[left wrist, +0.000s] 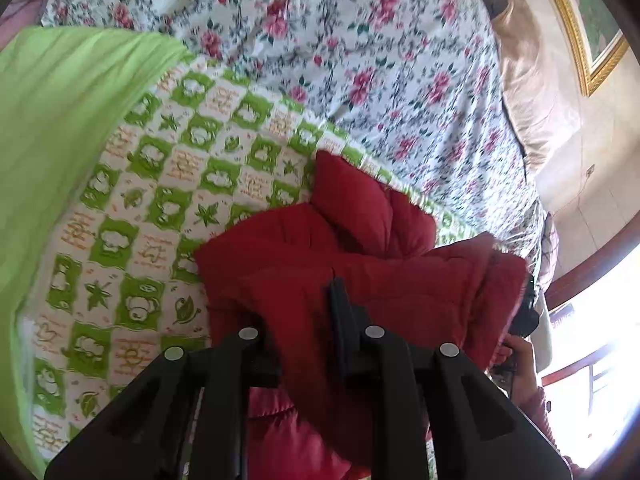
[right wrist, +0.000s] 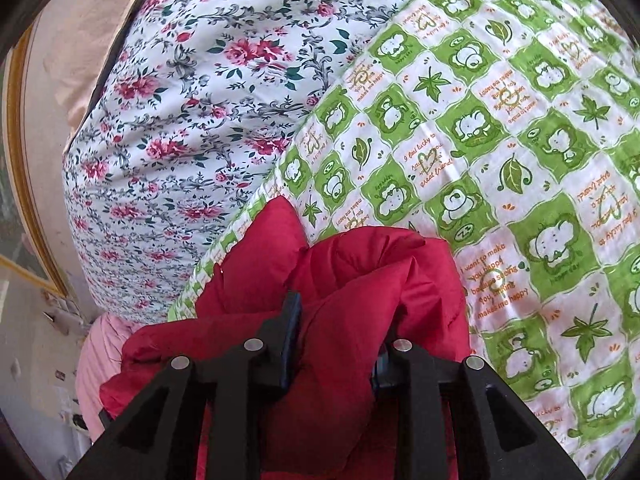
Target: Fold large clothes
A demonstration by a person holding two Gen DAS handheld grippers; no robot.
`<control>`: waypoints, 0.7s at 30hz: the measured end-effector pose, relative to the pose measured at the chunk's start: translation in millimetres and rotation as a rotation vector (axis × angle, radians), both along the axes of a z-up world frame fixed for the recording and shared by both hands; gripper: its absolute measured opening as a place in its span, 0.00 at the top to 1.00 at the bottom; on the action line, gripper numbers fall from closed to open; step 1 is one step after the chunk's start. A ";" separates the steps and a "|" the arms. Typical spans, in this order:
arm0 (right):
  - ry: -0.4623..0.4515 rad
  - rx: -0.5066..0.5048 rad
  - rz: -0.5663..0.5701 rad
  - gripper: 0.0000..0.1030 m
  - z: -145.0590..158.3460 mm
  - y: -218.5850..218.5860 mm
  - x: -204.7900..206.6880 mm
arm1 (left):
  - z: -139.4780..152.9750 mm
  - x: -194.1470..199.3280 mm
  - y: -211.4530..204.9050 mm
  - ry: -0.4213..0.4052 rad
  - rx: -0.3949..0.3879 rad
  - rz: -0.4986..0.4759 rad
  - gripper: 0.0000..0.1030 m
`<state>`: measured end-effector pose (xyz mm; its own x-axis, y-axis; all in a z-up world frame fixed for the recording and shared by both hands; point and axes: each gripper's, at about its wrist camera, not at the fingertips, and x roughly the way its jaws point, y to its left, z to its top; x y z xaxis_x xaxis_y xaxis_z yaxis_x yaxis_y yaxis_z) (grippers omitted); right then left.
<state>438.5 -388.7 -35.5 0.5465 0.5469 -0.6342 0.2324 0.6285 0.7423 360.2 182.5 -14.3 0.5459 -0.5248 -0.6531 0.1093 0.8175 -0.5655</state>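
A red padded jacket (left wrist: 360, 240) lies bunched on a green-and-white checked quilt (left wrist: 168, 184). In the left wrist view my left gripper (left wrist: 308, 332) is shut on a fold of the jacket; one black finger (left wrist: 340, 320) shows and red cloth covers the other. In the right wrist view my right gripper (right wrist: 336, 332) grips another thick bunch of the red jacket (right wrist: 360, 280); its left finger (right wrist: 290, 332) shows, while cloth hides the right one. The right gripper (left wrist: 524, 316) and the hand holding it appear at the jacket's right edge in the left wrist view.
The quilt (right wrist: 500, 160) lies over a floral bedsheet (left wrist: 360, 60) (right wrist: 180, 120). A plain green cloth (left wrist: 60, 140) is at the left. A beige pillow (left wrist: 528, 92) and a gold-framed picture (left wrist: 580, 32) sit by the wall. A bright window (left wrist: 592, 340) is at the right.
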 end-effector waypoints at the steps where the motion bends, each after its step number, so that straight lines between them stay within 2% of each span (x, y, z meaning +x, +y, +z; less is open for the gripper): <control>1: 0.006 0.007 -0.002 0.73 -0.1 -0.9 1.7 | 9.2 -4.9 3.5 -0.022 0.018 0.010 0.83; 6: 0.034 0.022 -0.002 0.70 2.1 -3.1 12.7 | 48.2 -31.7 0.2 -0.124 0.099 0.024 0.83; 9: 0.042 0.049 -0.013 0.58 3.5 -5.3 20.7 | 72.1 -52.3 -19.9 -0.198 0.156 -0.019 0.82; 10: 0.046 0.072 -0.022 0.51 4.3 -7.0 24.0 | 79.1 -58.5 -27.3 -0.224 0.157 -0.040 0.82; 13: 0.071 0.128 -0.053 0.42 10.4 -14.6 32.3 | 95.7 -71.6 -55.2 -0.291 0.175 -0.105 0.80; 16: 0.044 0.083 -0.069 0.33 27.2 -20.8 35.4 | 93.6 -74.1 -91.5 -0.303 0.187 -0.195 0.80; 19: -0.015 -0.010 -0.050 0.32 51.5 -19.3 29.4 | 76.6 -72.2 -124.5 -0.286 0.216 -0.260 0.80; 21: -0.054 -0.056 -0.014 0.32 65.9 -11.7 21.0 | 57.7 -69.2 -142.7 -0.246 0.213 -0.299 0.80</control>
